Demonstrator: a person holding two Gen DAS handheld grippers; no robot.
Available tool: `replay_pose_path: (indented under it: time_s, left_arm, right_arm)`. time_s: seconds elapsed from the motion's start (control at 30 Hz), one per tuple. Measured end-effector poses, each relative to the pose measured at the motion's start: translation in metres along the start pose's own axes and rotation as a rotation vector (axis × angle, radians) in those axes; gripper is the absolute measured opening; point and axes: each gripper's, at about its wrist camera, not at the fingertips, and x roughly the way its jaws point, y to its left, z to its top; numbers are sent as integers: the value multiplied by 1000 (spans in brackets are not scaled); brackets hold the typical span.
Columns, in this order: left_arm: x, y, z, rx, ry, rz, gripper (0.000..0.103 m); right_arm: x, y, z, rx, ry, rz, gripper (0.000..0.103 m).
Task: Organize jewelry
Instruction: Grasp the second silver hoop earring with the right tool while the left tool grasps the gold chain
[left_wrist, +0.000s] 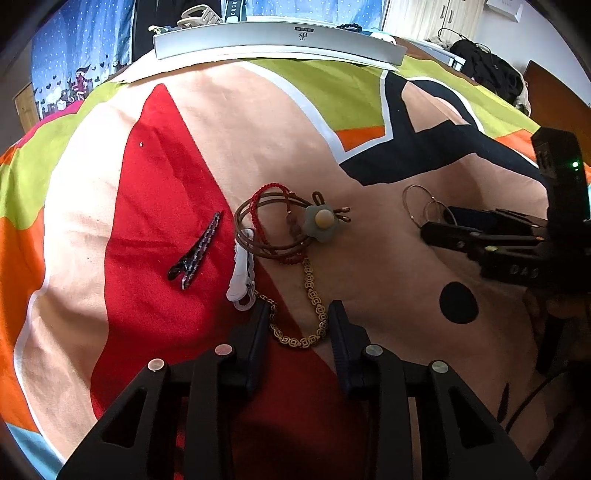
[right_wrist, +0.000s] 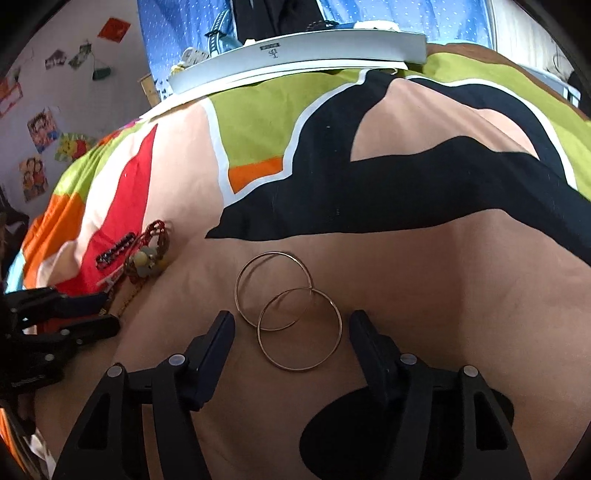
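Left wrist view is showing a soft quilted bedspread (left_wrist: 229, 122) — big flat patches of red, peach, lime, orange and black — filling most of the frame, with a long shallow white tray (left_wrist: 277, 40) sitting at its far edge against a blue dotted curtain (left_wrist: 74, 55). Right wrist view is adding a wall with paper pictures on the left. Jewelry is lying in a loose pile mid-bed: brown cord hair ties (left_wrist: 266, 229) with a fried-egg charm, a red braided bracelet (left_wrist: 258, 206), a white plastic clip (left_wrist: 242, 277), a dark glossy hair clip (left_wrist: 195, 253) off to its left on red. Left gripper (left_wrist: 299, 314) is sitting open, fingers straddling the lower loop of a gold coin-link chain (left_wrist: 314, 306). Right gripper (right_wrist: 291, 325) is also spread open — two thin overlapping gold hoops (right_wrist: 291, 310) are lying between its fingertips on peach fabric, not pinched.
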Motion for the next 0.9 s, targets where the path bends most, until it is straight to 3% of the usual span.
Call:
replay_pose_path:
  time_s: [0.1, 0.17, 0.6, 0.9]
  left_arm:
    - [-5, -2, -3, -3, 4, -13, 28]
    - [-9, -5, -5, -5, 5, -23, 28]
    - [-34, -14, -5, -140, 57, -197, 28]
    - [-53, -15, 2, -149, 14, -229, 27]
  right_arm:
    - [-2, 2, -3, -8, -2, -3, 56]
    - [-4, 2, -5, -6, -1, -6, 42]
    - [-25, 4, -24, 83, 8, 82, 42]
    - [-51, 31, -22, -20, -71, 22, 41]
